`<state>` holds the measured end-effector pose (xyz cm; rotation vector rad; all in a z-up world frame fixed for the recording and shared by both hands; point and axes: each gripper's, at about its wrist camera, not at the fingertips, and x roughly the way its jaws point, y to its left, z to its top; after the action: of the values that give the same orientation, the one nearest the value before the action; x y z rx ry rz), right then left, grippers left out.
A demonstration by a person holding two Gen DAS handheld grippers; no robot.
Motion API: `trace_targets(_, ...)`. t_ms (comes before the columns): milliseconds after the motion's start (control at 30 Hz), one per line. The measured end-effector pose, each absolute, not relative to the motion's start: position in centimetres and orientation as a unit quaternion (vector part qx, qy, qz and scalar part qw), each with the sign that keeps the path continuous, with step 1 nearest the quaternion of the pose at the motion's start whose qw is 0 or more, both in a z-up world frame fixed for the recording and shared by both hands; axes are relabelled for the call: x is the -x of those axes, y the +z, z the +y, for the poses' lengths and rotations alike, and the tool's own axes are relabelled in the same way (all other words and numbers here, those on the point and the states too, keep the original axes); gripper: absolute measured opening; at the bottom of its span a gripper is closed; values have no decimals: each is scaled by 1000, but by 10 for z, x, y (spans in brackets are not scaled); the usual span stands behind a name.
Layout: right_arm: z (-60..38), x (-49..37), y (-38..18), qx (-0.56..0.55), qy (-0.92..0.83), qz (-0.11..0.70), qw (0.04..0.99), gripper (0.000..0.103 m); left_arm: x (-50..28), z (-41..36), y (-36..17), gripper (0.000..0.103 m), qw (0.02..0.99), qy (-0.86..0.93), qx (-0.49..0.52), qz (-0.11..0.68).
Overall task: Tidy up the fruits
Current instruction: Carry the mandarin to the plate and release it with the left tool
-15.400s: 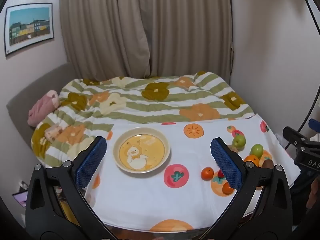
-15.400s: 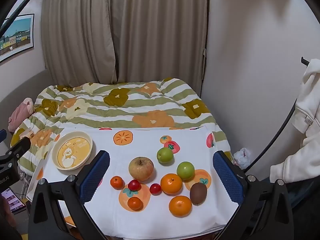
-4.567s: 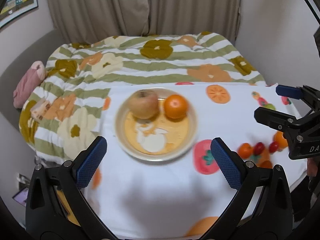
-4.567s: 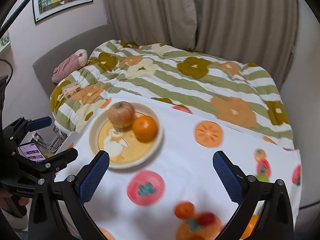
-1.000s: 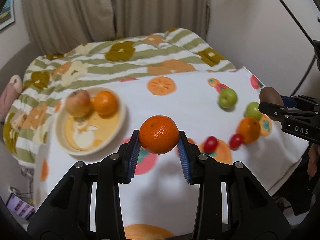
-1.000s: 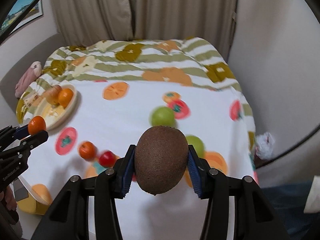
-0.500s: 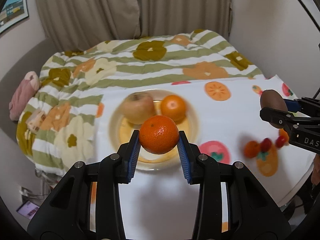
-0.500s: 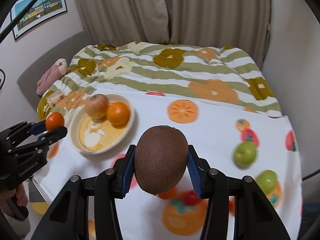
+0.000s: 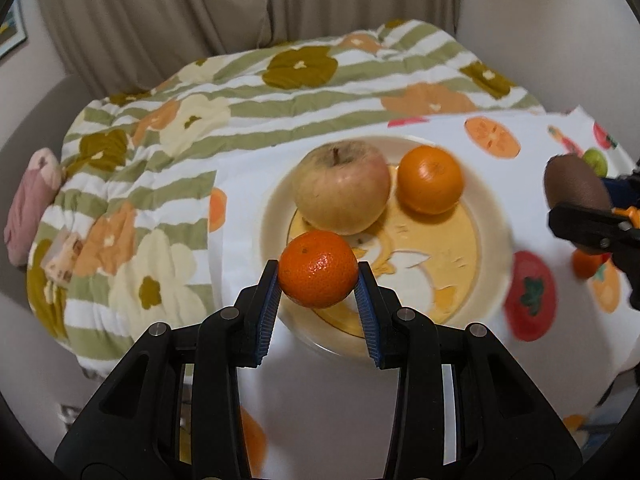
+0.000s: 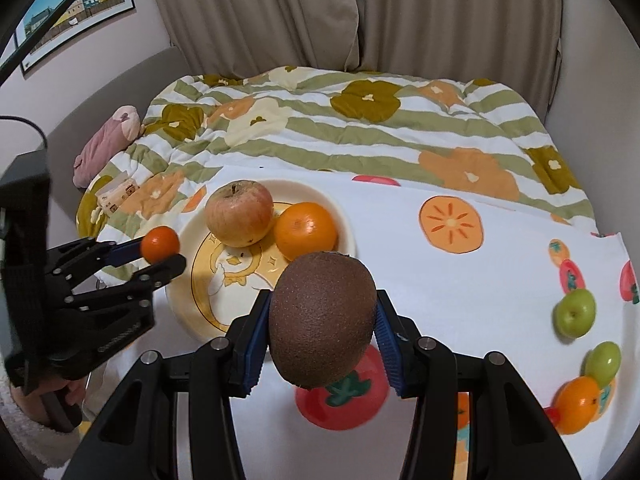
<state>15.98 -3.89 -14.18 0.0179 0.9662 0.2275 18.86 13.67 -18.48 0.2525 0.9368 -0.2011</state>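
Mandarin point(image 9: 318, 269) sits clamped in the left gripper point(image 9: 318, 292) above the plate point(image 9: 276, 216); the right gripper point(image 10: 322, 332) clamps a kiwi point(image 10: 322, 324). No readable writing shows.

Soft, even indoor light, moderately bright; source not visible. Faint shadows under both tools on white cloth point(image 9: 320, 400). No strong glare. Motion blur smears plate point(image 9: 492, 240) rim and cloth prints; held mandarin point(image 9: 318, 269) and kiwi point(image 10: 322, 322) stay sharp. Heavy fisheye bending, dark vignette at corners.
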Motion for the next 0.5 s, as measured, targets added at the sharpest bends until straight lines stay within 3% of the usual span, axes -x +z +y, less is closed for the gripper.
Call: trace_targets(500,-34,-172,-161,-34,80,481,872,45,-215,130,-212,42,856,-122,-171,473)
